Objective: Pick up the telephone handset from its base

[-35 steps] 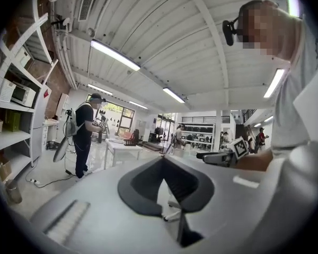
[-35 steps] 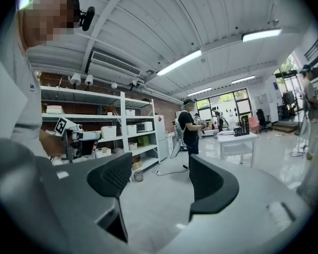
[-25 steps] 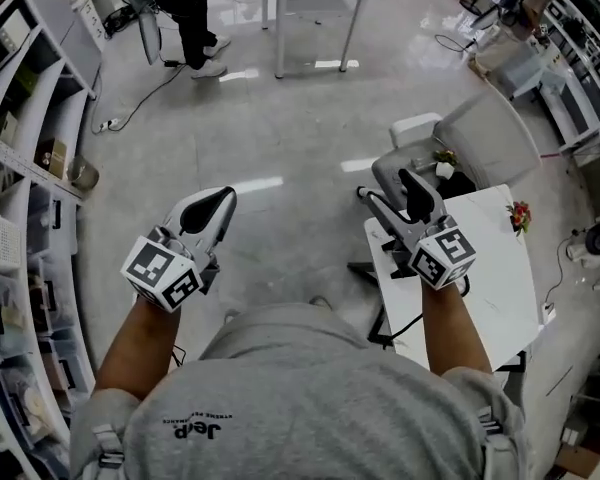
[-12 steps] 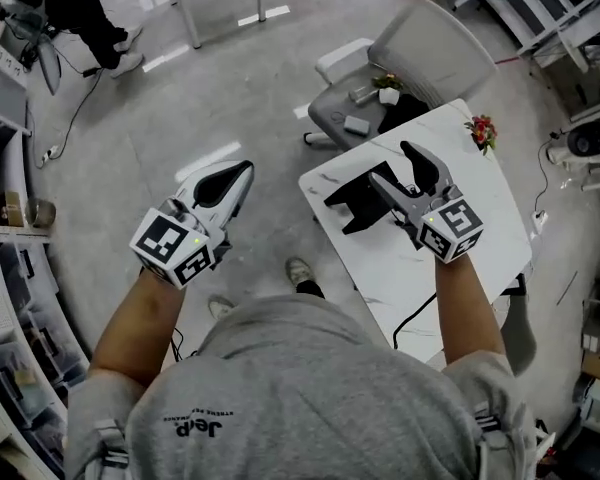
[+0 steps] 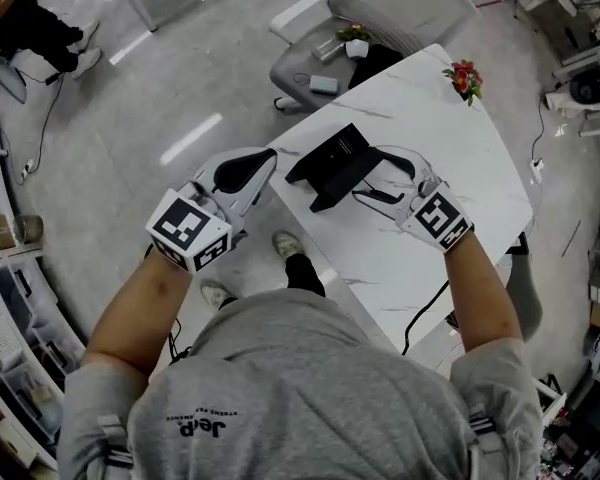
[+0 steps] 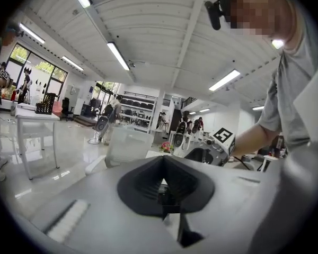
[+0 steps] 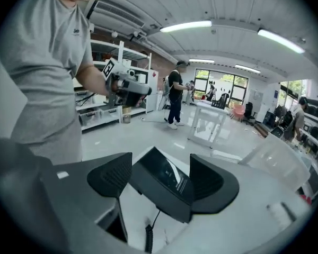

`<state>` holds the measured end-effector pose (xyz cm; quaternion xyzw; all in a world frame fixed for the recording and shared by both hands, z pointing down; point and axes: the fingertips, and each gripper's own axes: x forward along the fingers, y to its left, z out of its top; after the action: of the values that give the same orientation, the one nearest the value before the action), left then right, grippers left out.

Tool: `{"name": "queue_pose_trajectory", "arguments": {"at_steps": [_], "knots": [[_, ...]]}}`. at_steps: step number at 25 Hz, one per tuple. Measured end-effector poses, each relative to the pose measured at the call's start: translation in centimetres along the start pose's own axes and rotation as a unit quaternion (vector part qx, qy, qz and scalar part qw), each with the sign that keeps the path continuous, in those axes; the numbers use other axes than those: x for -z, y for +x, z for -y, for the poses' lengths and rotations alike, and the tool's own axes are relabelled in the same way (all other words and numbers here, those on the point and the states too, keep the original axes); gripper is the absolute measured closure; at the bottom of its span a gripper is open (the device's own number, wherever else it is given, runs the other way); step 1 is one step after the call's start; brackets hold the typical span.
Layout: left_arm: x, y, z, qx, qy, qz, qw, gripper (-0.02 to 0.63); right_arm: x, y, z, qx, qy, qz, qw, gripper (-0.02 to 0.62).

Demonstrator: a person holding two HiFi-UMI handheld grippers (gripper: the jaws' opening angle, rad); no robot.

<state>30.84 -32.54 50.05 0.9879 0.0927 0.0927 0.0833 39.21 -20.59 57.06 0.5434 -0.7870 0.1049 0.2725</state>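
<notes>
A black telephone [image 5: 332,164] sits near the left edge of the white marble table [image 5: 450,168]. It is a wedge-shaped body, and I cannot tell its handset apart from its base. My right gripper [image 5: 370,175] is open, its jaws reaching toward the phone's near right side. In the right gripper view the telephone [image 7: 164,187] lies just beyond and between the open jaws of the right gripper [image 7: 161,180], with a coiled cord [image 7: 147,238] below. My left gripper [image 5: 242,172] is shut and hangs over the floor, left of the table. Its pads [image 6: 162,181] are together with nothing between them.
A grey chair [image 5: 400,8] with small items on its seat stands beyond the table. Red flowers [image 5: 463,76] sit at the table's far corner. A black cable [image 5: 427,313] hangs off the near edge. A person's legs [image 5: 30,23] show at top left.
The view has swung so the table and telephone now lie under my hands. My right gripper has closed in on the phone, still open. The left gripper stays shut beside the table.
</notes>
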Motion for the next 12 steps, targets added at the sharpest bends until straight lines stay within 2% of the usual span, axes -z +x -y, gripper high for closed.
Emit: {"name": "queue_pose_trajectory", "arguments": {"at_steps": [6,9,12], "knots": [[3.0,3.5,1.4,0.019,-0.001,-0.023,0.9995,0.555,7.5,2.7,-1.3,-0.044,-0.061,-0.084,0.994,0.277],[4.1,4.7,1.7,0.022,-0.005,-0.030,0.9993,0.555,9.7,4.0,-1.8,-0.064,-0.122,-0.113,0.984,0.278],[4.7,5.4,1.7,0.022,-0.007,-0.032,0.9992,0.555,11.2,5.0,-1.9,-0.076,-0.162,-0.137,0.974,0.278]]}}
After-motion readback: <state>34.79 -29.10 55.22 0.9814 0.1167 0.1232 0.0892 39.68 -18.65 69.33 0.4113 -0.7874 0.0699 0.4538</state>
